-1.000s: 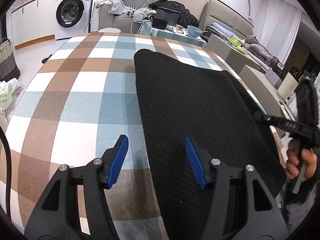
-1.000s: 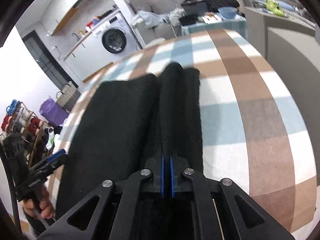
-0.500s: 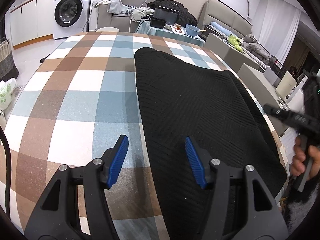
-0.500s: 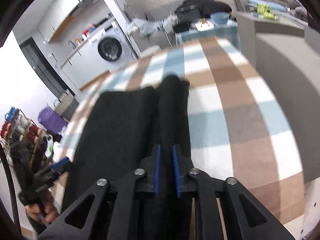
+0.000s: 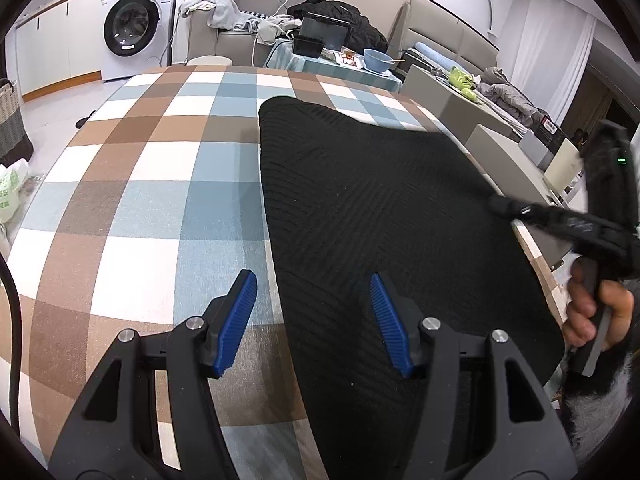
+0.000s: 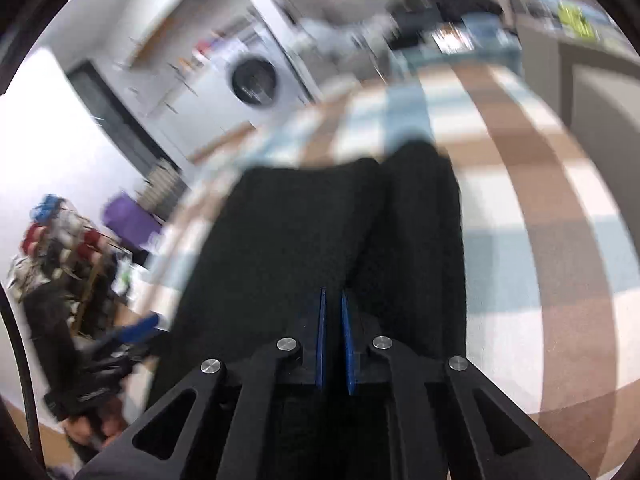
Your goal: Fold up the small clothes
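Mid-fold: the black knit garment (image 5: 384,220) lies flat on the checked tablecloth (image 5: 152,184), left gripper (image 5: 312,312) hovers half-open and empty at its near edge, right gripper (image 6: 333,320) looks nearly closed, probably pinching the raised fold (blurry), so next carry that edge across.

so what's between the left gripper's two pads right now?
Left wrist view: the black garment's left edge and bare checked tablecloth sit between the left gripper's open pads.
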The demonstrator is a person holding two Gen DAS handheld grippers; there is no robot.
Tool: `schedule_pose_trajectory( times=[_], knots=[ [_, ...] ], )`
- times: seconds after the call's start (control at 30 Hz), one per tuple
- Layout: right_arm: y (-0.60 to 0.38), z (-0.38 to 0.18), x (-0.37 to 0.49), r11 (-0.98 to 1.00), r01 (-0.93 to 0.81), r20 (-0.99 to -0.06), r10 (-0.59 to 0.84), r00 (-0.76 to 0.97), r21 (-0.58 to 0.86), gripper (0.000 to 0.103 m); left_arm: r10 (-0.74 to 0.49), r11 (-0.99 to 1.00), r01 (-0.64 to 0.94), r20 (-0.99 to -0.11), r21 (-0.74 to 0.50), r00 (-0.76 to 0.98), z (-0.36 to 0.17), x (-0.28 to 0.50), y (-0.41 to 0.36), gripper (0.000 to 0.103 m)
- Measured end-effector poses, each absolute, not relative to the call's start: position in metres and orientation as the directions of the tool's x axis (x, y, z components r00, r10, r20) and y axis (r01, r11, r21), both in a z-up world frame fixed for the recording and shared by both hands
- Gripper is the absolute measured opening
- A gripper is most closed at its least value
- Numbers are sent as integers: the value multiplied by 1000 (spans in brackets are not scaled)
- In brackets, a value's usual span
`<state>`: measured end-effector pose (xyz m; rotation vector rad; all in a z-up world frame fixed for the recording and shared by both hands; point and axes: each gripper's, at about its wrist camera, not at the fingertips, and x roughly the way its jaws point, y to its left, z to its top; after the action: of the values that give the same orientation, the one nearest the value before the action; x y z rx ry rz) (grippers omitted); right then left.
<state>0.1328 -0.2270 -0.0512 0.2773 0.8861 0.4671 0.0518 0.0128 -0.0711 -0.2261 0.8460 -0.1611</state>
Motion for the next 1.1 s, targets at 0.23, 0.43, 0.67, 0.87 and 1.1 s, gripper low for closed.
schedule_pose_trajectory(
  times=[0.23, 0.43, 0.67, 0.87, 1.1],
  knots=[
    [-228, -76, 144, 908, -211, -770, 419, 481, 362, 12, -230, 966, 53, -739, -255, 633, -80, 52, 10, 56],
    [-240, -70, 105, 838, -265, -739, 545, 396, 477, 23, -236, 966, 65, -746, -251, 623, -83, 36, 8, 56],
    [-227, -66, 53, 846, -326, -729, 530, 432, 422, 9, -253, 962, 72, -752, -264, 609, -89, 21, 7, 57],
    [-232, -75, 47, 898, -269, -786, 437, 438, 349, 10, -249, 963, 69, -755, -262, 606, -91, 8, 9, 60],
    [-256, -59, 27, 881, -268, -742, 473, 474, 391, 43, -278, 955, 87, -759, -282, 588, -87, -10, 8, 60]
  ],
)
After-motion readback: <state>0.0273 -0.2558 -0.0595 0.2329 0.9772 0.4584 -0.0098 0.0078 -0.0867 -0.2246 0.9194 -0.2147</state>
